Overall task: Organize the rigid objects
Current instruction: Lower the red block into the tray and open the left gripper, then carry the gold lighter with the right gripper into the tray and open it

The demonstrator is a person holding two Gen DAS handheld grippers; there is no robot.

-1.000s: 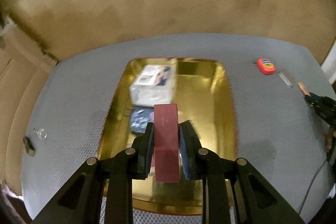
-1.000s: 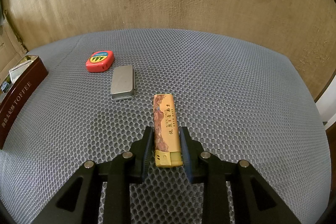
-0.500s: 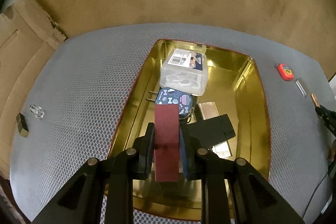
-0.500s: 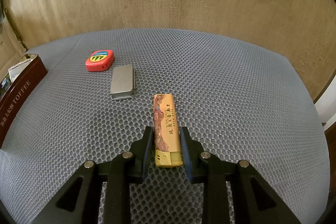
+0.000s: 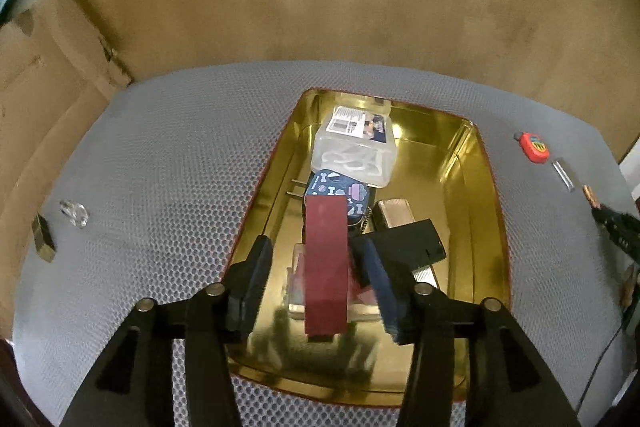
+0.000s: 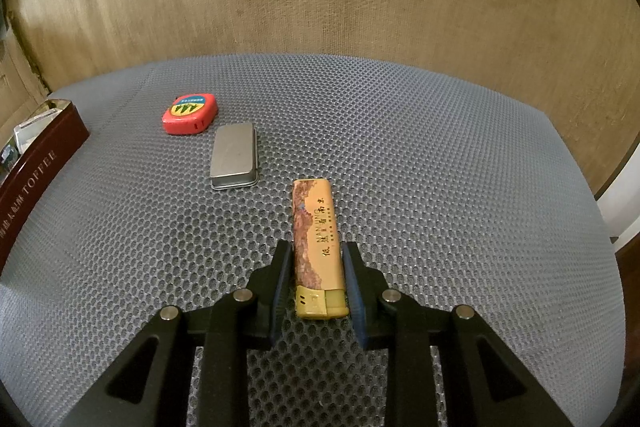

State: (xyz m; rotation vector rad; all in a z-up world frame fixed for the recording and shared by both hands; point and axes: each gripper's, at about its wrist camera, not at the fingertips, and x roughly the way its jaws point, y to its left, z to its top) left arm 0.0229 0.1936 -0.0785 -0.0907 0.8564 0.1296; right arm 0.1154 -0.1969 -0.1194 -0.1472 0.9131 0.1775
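Note:
A maroon box (image 5: pixel 325 263) stands tilted over the open gold tin (image 5: pixel 492 207), its lower end down among the things inside. My left gripper (image 5: pixel 314 247) is opening around it, and gaps show between both pads and the box. In the tin lie a clear plastic box (image 5: pixel 356 147), a blue patterned case (image 5: pixel 340 191), a black box (image 5: pixel 408 243) and a small gold-coloured piece (image 5: pixel 394 211). My right gripper (image 6: pixel 317 247) is shut on a yellow-brown lighter (image 6: pixel 316 247) that rests on the grey mesh mat (image 6: pixel 440 187).
A red tape measure (image 6: pixel 190 113) and a small silver tin (image 6: pixel 234 155) lie left of the lighter. The gold tin's maroon outer wall (image 6: pixel 36 179) is at the far left. A clear trinket (image 5: pixel 74 213) and a small dark block (image 5: pixel 42 239) sit at the mat's left edge.
The left gripper's jaws have spread off the maroon box, which they gripped before, and the hand has moved further over the tin. The right gripper and lighter have not moved.

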